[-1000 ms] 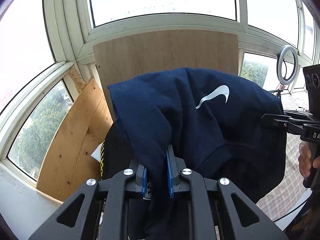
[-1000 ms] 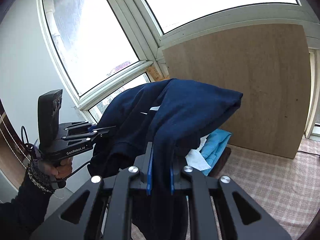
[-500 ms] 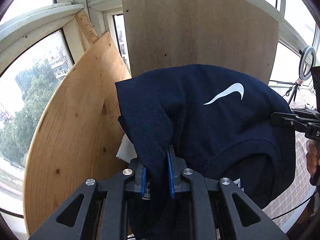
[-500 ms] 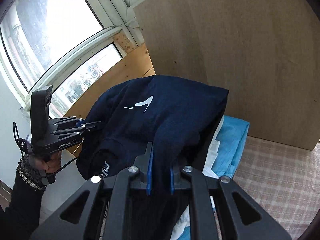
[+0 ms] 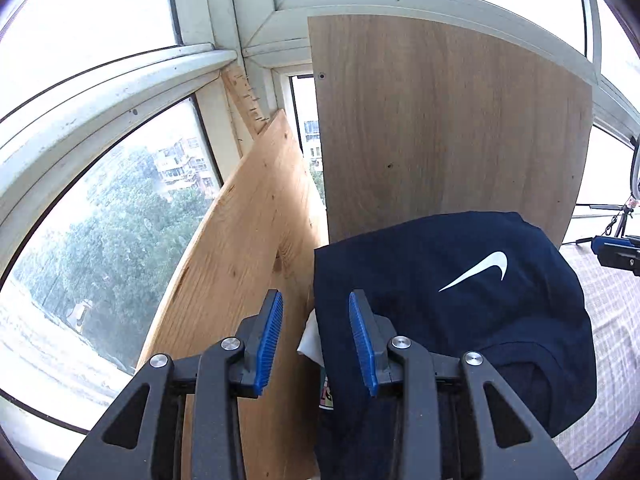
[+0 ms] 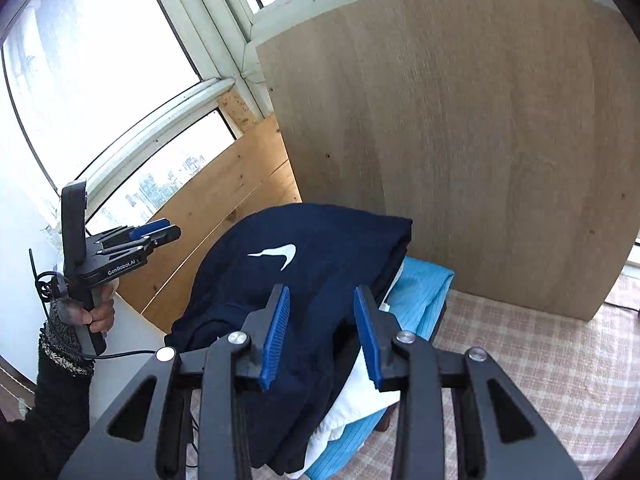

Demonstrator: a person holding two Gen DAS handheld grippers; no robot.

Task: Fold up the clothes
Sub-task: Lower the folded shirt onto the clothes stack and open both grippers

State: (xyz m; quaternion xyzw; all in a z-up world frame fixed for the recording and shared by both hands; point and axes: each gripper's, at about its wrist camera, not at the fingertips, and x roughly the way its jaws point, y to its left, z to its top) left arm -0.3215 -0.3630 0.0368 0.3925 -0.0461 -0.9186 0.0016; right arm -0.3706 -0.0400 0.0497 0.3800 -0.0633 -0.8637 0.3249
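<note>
Both hand-held grippers, left [image 5: 316, 334] and right [image 6: 322, 330], are opening, pads clear of cloth. Folded navy shirt [image 6: 320, 264] tops a pile with white cloth [image 6: 360, 396] and a blue garment [image 6: 422, 292] beneath, close against the wooden board [image 6: 480, 160]. Checked surface [image 6: 540, 360] lies open to the right.

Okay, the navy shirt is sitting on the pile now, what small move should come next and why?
Probably draw both hand-held grippers back and clear. The navy shirt already rests folded on the stack of clothes, and the jaws of the left hand-held gripper and right hand-held gripper are opening, their pads off the cloth.
</note>
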